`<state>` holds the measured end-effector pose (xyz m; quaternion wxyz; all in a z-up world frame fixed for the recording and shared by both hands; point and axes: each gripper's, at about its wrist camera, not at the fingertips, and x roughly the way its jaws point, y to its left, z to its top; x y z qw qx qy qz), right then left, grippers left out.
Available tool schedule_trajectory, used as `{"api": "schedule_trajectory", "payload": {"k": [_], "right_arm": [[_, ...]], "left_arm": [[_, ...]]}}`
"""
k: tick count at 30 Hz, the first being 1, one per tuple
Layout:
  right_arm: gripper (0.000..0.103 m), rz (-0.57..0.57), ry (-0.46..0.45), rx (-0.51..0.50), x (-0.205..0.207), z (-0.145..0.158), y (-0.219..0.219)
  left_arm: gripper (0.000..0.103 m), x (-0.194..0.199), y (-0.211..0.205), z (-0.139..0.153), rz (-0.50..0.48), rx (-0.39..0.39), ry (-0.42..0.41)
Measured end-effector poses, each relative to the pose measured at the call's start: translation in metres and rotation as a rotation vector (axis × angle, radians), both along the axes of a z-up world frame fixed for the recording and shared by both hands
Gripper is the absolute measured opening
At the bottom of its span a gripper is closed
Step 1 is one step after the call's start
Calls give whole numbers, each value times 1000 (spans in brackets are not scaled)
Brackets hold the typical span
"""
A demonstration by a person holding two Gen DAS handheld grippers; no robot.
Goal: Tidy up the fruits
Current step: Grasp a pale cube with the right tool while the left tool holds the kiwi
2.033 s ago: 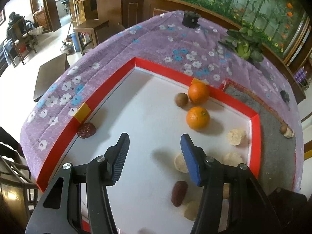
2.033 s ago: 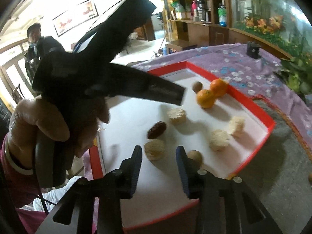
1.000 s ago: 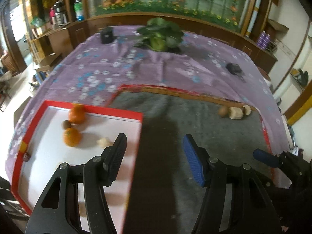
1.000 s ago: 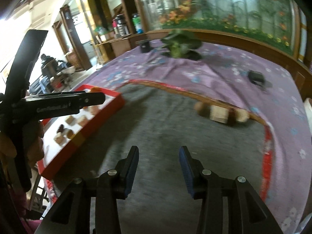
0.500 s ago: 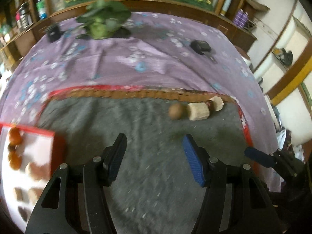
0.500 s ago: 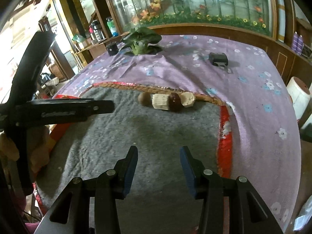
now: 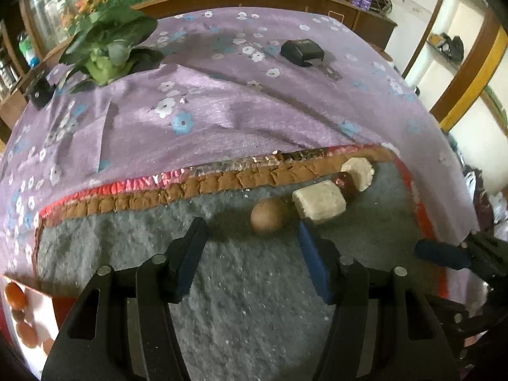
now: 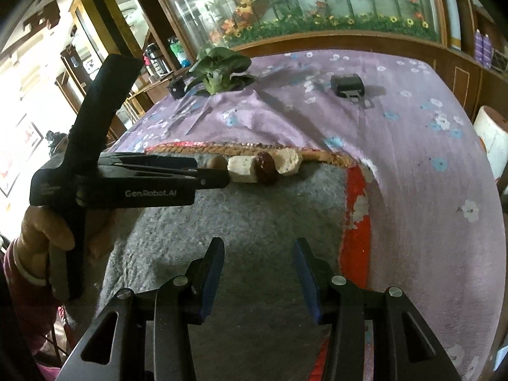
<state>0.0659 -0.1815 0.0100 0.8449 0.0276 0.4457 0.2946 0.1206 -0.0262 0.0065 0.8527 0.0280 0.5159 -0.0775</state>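
Four pieces lie in a row at the far edge of the grey mat (image 7: 254, 301): a round brown fruit (image 7: 268, 219), a pale cut chunk (image 7: 319, 201), a dark red date (image 7: 347, 184) and a second pale chunk (image 7: 358, 170). My left gripper (image 7: 250, 233) points down at the brown fruit. Its jaws are closing, and the fruit sits just past the tips, untouched. In the right wrist view the left gripper (image 8: 216, 177) hides part of the brown fruit (image 8: 217, 160). My right gripper (image 8: 258, 247) hovers open over bare mat, short of the date (image 8: 266, 168).
A red-rimmed white tray (image 7: 60, 301) holding oranges (image 7: 14, 295) shows at the lower left. On the purple floral cloth (image 7: 222, 101) lie a leafy green vegetable (image 7: 104, 54) and a black box (image 7: 301, 52). A hand (image 8: 41, 231) holds the left gripper.
Both views swung away from the white tray to the grey mat. The left gripper came down close to the row of pieces and its jaws narrowed. The right gripper drew a little nearer.
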Motion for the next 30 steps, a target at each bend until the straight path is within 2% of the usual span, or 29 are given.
{"api": "schedule_trajectory", "payload": {"k": [2, 4, 5, 7, 11, 15, 19, 23, 26, 30], "right_arm": [[44, 1, 1, -3, 1, -1, 0], [44, 2, 0, -3, 1, -1, 1], [44, 2, 1, -3, 0, -1, 1], [44, 7, 0, -4, -1, 0, 4], [44, 47, -12, -21, 0, 6, 20], [44, 92, -54, -67, 10, 11, 48], [44, 67, -81, -87, 32, 11, 62], [44, 59, -47, -109, 54, 1, 76], [49, 67, -97, -131, 54, 7, 93], [49, 105, -98, -80, 51, 15, 105]], "left_arm": [[41, 2, 1, -2, 11, 16, -13], [23, 2, 3, -1, 22, 17, -24], [21, 2, 5, 0, 27, 11, -27], [21, 0, 10, 1, 41, -14, -23], [21, -12, 13, 5, 71, 12, -36], [21, -37, 22, 18, 95, 6, -67], [21, -61, 37, 27, 108, 6, -92], [21, -77, 55, 33, 123, -8, -102], [21, -86, 71, 37, 145, -15, -114], [22, -90, 84, 40, 164, -4, -129]]}}
